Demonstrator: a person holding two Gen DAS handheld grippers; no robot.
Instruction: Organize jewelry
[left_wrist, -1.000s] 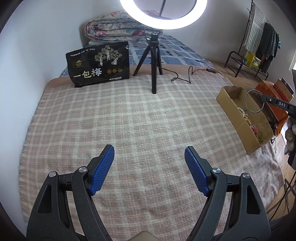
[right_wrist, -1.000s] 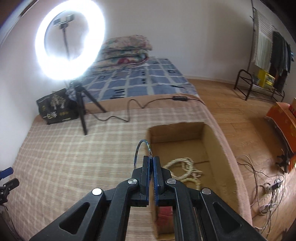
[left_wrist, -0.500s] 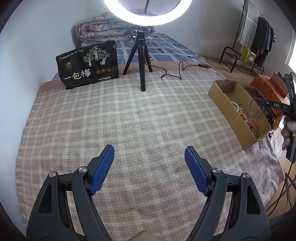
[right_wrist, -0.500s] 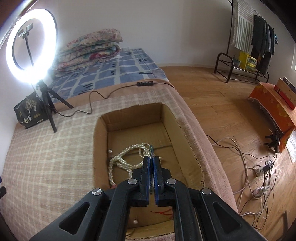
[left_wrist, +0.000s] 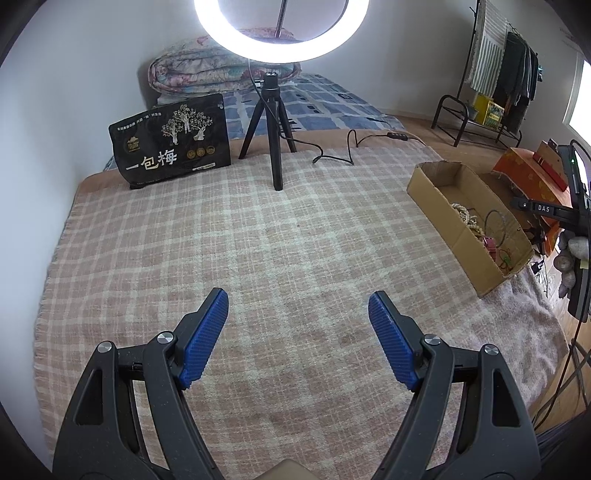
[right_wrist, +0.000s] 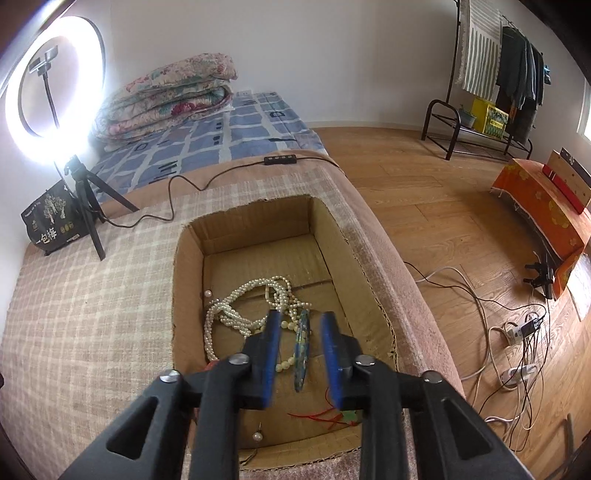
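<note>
Pink-and-cream checked blanket (left_wrist: 258, 258) on bed, bearing open brown cardboard box (right_wrist: 186, 295), black tripod (left_wrist: 275, 125) and black printed pouch (left_wrist: 170, 147) beyond left gripper (left_wrist: 298, 332).

left gripper (left_wrist: 298, 325): my black plastic tongs, arms with triangular cut-outs
left pads (left_wrist: 205, 338): blue, ribbed, long and narrow
left screws (left_wrist: 165, 337): round silver heads, two on each arm
right gripper (right_wrist: 297, 349): same black frame, same triangular cut-outs
right pads (right_wrist: 272, 356): blue, seen edge-on
right screws (right_wrist: 239, 359): silver, four showing
marking (left_wrist: 543, 208): white "DAS" on my right gripper's black side
</note>
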